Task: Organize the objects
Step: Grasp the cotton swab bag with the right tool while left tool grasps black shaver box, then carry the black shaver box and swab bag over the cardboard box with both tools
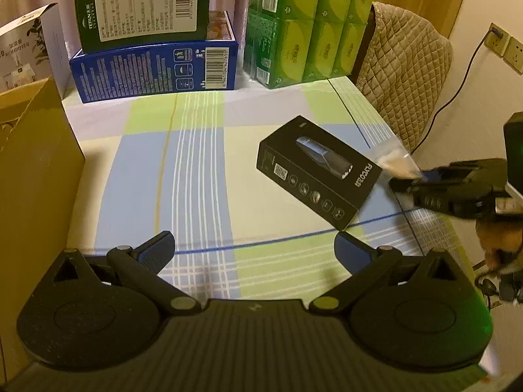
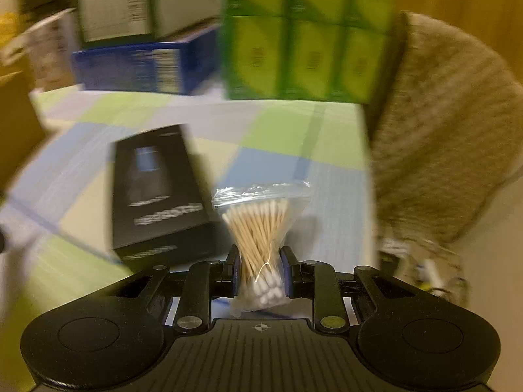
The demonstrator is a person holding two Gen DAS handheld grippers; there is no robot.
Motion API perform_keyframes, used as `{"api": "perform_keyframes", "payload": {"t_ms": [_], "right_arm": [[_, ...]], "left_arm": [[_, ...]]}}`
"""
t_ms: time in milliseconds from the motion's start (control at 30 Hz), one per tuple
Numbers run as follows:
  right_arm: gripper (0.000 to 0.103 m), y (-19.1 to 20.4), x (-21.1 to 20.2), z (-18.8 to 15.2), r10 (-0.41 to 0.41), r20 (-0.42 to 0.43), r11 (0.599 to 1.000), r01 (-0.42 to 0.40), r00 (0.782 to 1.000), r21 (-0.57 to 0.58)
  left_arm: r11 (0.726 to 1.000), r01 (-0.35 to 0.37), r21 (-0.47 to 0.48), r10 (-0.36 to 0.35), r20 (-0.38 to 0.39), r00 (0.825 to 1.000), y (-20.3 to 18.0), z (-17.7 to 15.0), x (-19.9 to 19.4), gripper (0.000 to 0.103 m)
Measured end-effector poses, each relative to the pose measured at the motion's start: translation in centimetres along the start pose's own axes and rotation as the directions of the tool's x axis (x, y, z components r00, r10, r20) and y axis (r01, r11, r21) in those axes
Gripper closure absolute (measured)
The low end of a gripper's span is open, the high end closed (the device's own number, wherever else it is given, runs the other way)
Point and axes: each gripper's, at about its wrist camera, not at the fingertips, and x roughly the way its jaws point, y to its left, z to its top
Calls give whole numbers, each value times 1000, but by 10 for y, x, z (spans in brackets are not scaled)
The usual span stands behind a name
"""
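The right hand-held gripper point(image 2: 258, 272) pinches a bag of cotton swabs point(image 2: 260, 228) between its fingers; the left hand-held gripper point(image 1: 255, 250) is spread.

My right wrist view is motion-smeared, so text on the black box point(image 2: 157, 192) and green packs point(image 2: 307, 32) is unreadable, while my left view cuts off the right gripper point(image 1: 405, 179) at its edge.

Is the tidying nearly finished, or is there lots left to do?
Partly done, it seems. Boxes like the blue box and green packs already stand stacked at the back. The right tongs are shut on the bag of cotton swabs. The black box lies loose on the table, and the left tongs are open.
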Motion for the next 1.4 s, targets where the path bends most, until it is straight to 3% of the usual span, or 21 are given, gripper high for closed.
{"api": "perform_keyframes", "payload": {"t_ms": [100,300,400,600,800,867,1100,1400], "right_arm": [[82,12,-9,-4,126,2,992,-126,992,-19],[82,4,-13,-13,77,0,996,-77,997,40],[82,2,-18,-20,71,-1,995,-70,998,64],[82,0,-25,-32,61,-10,987,-59,998,146],[82,-2,-30,-39,47,-16,977,-43,999,207],[82,-2,-33,-42,47,-17,975,-42,999,218],[82,2,-43,-43,53,-29,969,-45,998,243],[82,32,-88,-40,70,-9,965,-66,997,253]], "left_arm": [[1000,6,13,-6,5,1000,-1,6,4,1],[999,19,50,-19,9,1000,-9,21,24,1],[991,40,126,-40,4,999,-18,31,38,1],[976,77,201,-69,-50,996,-30,48,67,1],[971,81,225,-60,-97,993,-42,49,89,15],[973,69,222,-47,-105,993,-40,50,93,27],[972,81,223,-49,-144,988,-36,37,75,27],[987,95,132,-76,-142,987,-27,-3,6,27]]}}
